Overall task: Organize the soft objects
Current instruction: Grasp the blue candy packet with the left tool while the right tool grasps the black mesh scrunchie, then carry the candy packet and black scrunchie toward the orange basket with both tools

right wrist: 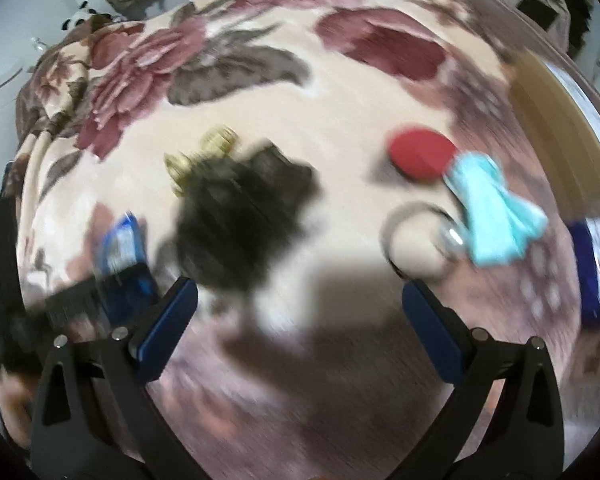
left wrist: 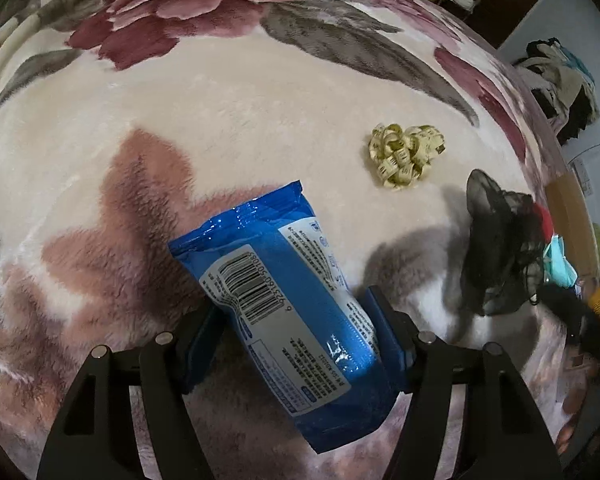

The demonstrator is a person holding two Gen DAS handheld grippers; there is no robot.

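— Blue pack (left wrist: 284, 300) right between the left gripper (left wrist: 296, 324) fingers, lying on the blanket (left wrist: 260, 112), long axis slanting away up-left, barcode side up.
— Gripped yet?
— Pads (left wrist: 384, 332) flanking both flanks, about touching; hard to call squeezed. Not lifted, by the look of it.
— And the right gripper (right wrist: 300, 312)?
— Spread wide, holding nothing, hovering over bare blanket; view badly blurred. Black mesh bag (right wrist: 240, 216) just ahead-left of it, teal cloth (right wrist: 496, 216) and red disc (right wrist: 420, 156) ahead-right.
— Tape measure (left wrist: 404, 152)?
— Bunched beyond the pack, well apart. Left hand nearest the pack, so probably its pick.
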